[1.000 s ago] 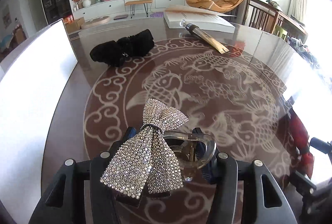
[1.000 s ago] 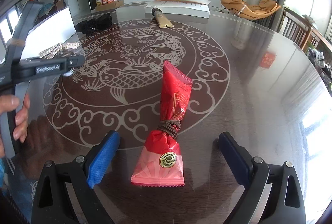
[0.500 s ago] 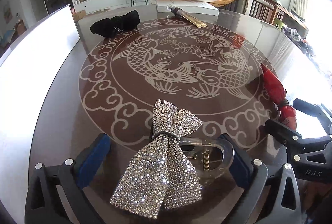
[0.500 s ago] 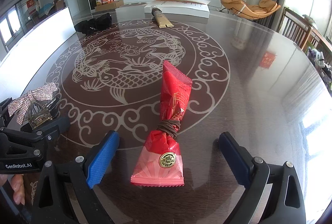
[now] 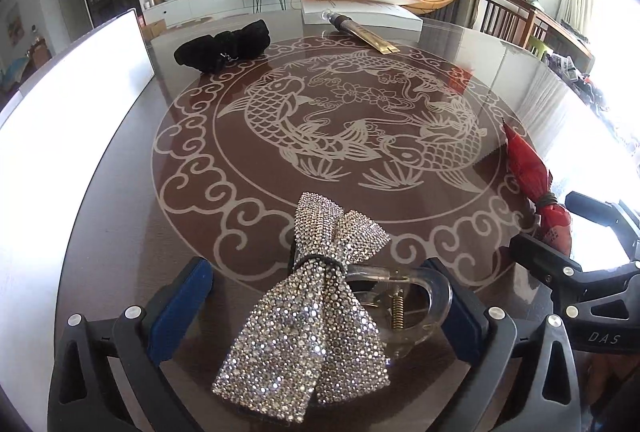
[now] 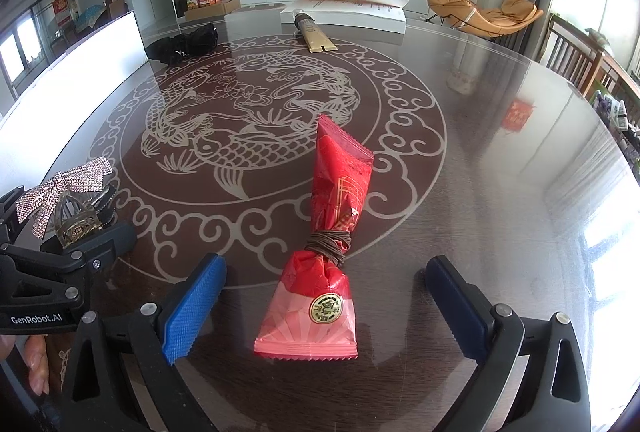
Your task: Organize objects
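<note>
Though freed — hair clip (image 5: 320, 316) between tool (image 5: 324, 306) pads.

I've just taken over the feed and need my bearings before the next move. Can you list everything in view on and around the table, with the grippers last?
Table: one, dark brown, glossy, pale fish pattern.
Rhinestone bow hair clip: one, silver with clear clip, near edge, between the left gripper's jaws, not pinched.
Red packet: one, red and pink, tied with brown cord, lying between the right gripper's jaws.
Black scrunchie: one, far left.
Gold tube: one, dark cap, far side.
White box: one, far edge, paper on top.
White panel: one, along the left edge.
Left gripper: blue pads, open.
Right gripper: blue pads, open.
Hand: fingers showing at lower left in the right wrist view.
</note>
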The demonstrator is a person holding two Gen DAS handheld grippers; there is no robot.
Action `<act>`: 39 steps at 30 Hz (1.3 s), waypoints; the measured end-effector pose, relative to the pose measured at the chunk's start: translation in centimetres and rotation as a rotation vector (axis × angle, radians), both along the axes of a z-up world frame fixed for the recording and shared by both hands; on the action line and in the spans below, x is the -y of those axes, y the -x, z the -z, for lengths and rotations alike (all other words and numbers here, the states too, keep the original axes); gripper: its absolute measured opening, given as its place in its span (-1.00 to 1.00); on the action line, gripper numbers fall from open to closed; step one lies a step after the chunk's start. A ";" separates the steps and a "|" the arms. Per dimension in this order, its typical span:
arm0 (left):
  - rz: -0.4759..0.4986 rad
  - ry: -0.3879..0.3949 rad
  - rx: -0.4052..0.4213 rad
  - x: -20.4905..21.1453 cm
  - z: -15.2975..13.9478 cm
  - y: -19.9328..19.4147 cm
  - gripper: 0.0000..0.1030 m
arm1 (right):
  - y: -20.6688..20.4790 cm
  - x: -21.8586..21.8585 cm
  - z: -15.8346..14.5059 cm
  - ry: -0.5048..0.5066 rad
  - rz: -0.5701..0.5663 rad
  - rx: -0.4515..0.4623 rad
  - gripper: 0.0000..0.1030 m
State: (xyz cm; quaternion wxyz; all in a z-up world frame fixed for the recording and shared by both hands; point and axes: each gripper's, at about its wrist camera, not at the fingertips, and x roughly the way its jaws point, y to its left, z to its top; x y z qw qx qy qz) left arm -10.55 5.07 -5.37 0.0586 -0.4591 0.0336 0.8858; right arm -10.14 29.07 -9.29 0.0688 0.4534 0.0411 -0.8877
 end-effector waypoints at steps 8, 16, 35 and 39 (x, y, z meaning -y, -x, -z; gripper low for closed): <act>0.001 -0.001 -0.001 0.0 -0.1 -0.1 1.00 | 0.0 0.0 0.0 -0.001 0.002 0.001 0.96; 0.004 -0.001 -0.002 0.0 -0.1 -0.2 1.00 | -0.1 0.0 0.0 -0.006 0.005 0.000 0.98; 0.006 -0.003 -0.003 0.0 -0.1 -0.1 1.00 | 0.0 -0.1 0.2 -0.002 0.016 0.004 1.00; 0.006 -0.003 -0.003 0.0 -0.1 -0.1 1.00 | 0.0 -0.1 0.2 -0.002 0.016 0.004 1.00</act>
